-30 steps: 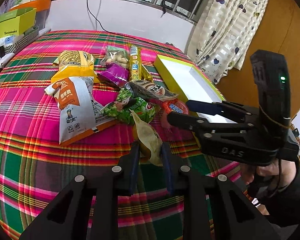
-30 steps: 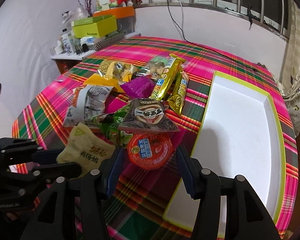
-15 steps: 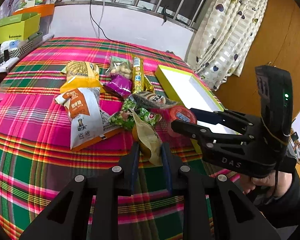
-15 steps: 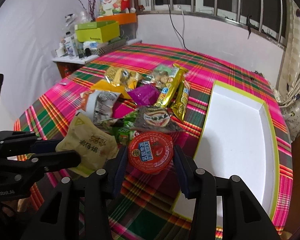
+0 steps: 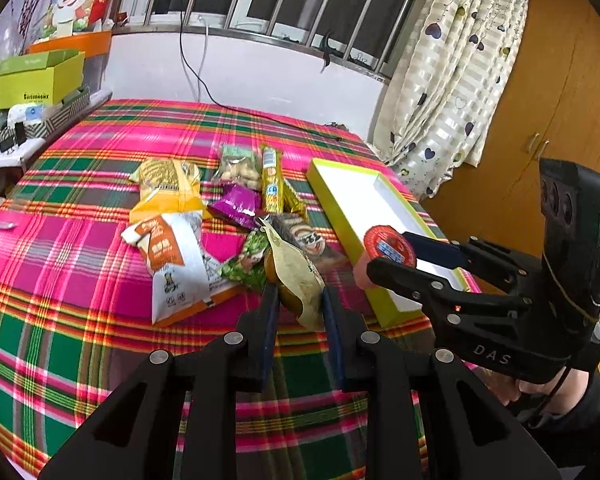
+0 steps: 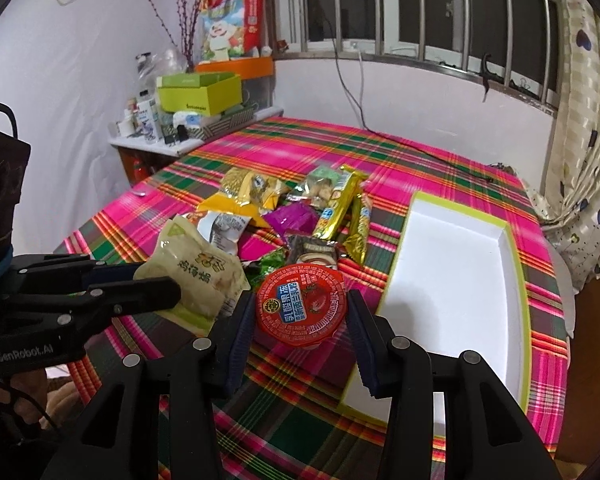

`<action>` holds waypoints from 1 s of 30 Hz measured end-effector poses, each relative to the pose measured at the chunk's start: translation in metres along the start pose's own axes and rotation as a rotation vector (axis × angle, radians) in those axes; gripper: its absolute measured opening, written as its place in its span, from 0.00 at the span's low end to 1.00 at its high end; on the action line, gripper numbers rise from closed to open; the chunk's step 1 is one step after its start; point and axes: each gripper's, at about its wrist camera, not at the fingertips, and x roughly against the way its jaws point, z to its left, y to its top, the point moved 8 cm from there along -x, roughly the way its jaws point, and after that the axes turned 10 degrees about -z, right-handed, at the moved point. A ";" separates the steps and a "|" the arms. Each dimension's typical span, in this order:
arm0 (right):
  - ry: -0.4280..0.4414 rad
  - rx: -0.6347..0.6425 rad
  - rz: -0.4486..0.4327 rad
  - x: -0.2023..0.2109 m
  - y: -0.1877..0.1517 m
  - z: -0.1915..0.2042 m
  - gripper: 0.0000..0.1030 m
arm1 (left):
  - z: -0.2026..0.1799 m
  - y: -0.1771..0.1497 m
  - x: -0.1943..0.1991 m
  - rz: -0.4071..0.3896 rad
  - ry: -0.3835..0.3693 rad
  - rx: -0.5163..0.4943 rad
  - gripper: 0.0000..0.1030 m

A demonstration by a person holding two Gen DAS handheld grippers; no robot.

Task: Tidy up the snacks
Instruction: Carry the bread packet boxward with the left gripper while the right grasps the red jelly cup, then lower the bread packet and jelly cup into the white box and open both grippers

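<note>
Both tongs loaded, tray off to the right

The right tongs (image 6: 302, 316) clench the red jelly cup (image 6: 301, 304) just left of the white tray (image 6: 512, 240); the left tongs (image 5: 298, 300) grip the pale snack pouch (image 5: 294, 272), farther off.

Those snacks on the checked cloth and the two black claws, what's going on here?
A person is sorting snacks with a hand-held gripper in each hand. The left gripper is shut on a pale yellow packet, held up off the tablecloth. The right gripper holds a red-lidded jelly cup just beside the white tray, which has nothing in it yet. The other packets lie in a pile on the cloth.
</note>
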 end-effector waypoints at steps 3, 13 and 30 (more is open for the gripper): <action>-0.015 -0.007 -0.015 0.007 0.002 -0.007 0.42 | -0.005 0.007 -0.002 -0.008 -0.007 -0.009 0.22; -0.074 -0.056 -0.035 0.021 0.001 -0.043 0.42 | -0.038 0.024 -0.020 -0.005 -0.058 -0.059 0.22; -0.187 -0.164 0.003 0.023 -0.027 -0.125 0.42 | -0.107 0.024 -0.087 0.101 -0.179 -0.156 0.22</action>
